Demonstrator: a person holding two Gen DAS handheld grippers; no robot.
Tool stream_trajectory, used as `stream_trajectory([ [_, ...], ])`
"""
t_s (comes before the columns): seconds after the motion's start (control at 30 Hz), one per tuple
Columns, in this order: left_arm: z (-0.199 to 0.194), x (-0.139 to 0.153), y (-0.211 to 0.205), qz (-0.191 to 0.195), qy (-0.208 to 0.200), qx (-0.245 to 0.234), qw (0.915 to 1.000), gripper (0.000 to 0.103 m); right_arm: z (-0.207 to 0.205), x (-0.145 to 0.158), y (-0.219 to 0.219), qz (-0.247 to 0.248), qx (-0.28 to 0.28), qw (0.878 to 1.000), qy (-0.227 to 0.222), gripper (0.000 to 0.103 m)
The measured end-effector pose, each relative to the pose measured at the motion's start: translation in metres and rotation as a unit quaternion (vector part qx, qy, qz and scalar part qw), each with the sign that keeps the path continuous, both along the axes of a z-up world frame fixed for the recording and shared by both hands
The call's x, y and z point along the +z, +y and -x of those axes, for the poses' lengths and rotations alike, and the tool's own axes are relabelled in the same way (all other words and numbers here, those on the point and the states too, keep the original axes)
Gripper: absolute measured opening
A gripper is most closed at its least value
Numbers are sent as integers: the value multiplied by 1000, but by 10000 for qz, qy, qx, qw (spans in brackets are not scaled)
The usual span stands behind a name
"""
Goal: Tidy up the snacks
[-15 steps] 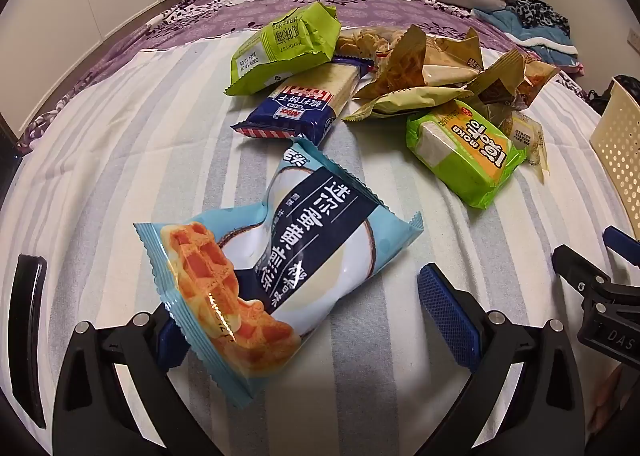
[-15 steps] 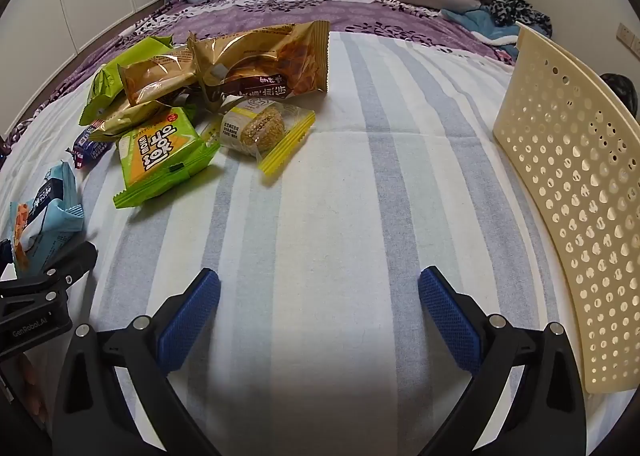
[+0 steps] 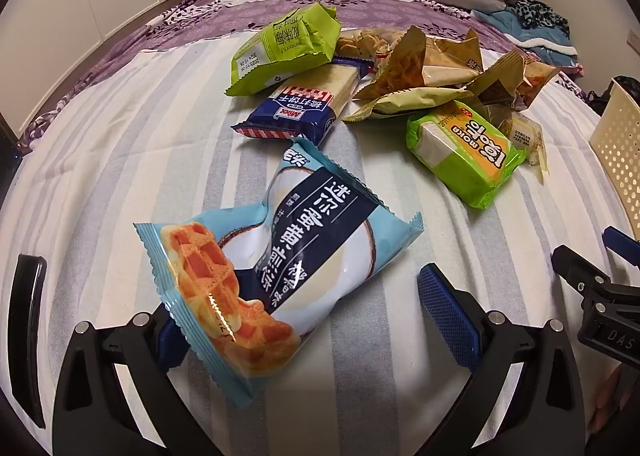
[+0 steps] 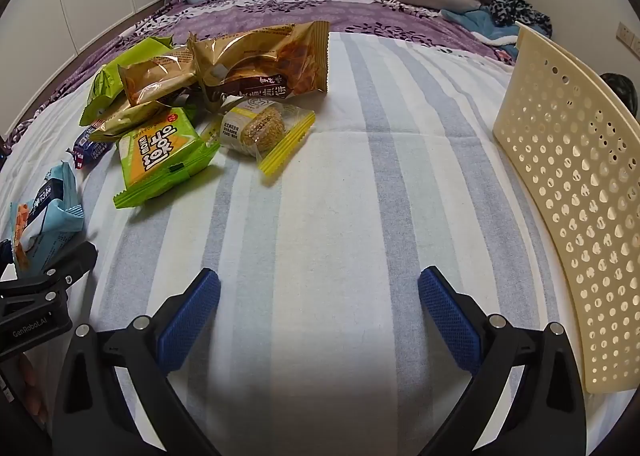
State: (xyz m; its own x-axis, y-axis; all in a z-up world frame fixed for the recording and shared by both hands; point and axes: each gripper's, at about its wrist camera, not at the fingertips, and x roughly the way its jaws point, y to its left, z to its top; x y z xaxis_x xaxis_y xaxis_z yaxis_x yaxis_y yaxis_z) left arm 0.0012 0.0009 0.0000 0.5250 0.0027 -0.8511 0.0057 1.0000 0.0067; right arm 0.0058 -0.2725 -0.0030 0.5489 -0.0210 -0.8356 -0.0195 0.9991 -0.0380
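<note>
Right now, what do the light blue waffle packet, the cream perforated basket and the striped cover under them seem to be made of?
Light blue waffle packet: glossy plastic film, likely; it shows glare and crimped, serrated end seals.
Cream perforated basket: rigid moulded plastic, matte, with even rows of punched holes.
Striped cover: woven cloth, probably cotton; dull, with soft creases and fold lines.

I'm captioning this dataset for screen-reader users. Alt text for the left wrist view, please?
A light blue waffle packet lies on a striped bedsheet between the open left gripper. Beyond it sits a pile of snack packets.
</note>
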Motion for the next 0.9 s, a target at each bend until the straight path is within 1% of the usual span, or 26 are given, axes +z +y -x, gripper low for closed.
stream_trajectory([
  [0.37,1,2,-1,3,3,0,10000,101,5,-1,-1,1,1,10000,32,98],
  [0.57,1,6,0,-4,6,-1,10000,101,-4,1,1,35,3,10000,53,98],
  [0.8,1,5,0,-1,0,0,10000,101,-4,2,2,2,0,10000,32,98],
  [0.83,1,6,0,5,1,1,10000,101,4,1,2,-17,-1,10000,21,98],
  [0.9,2,5,0,2,1,0,10000,101,4,2,2,-41,1,10000,16,98],
])
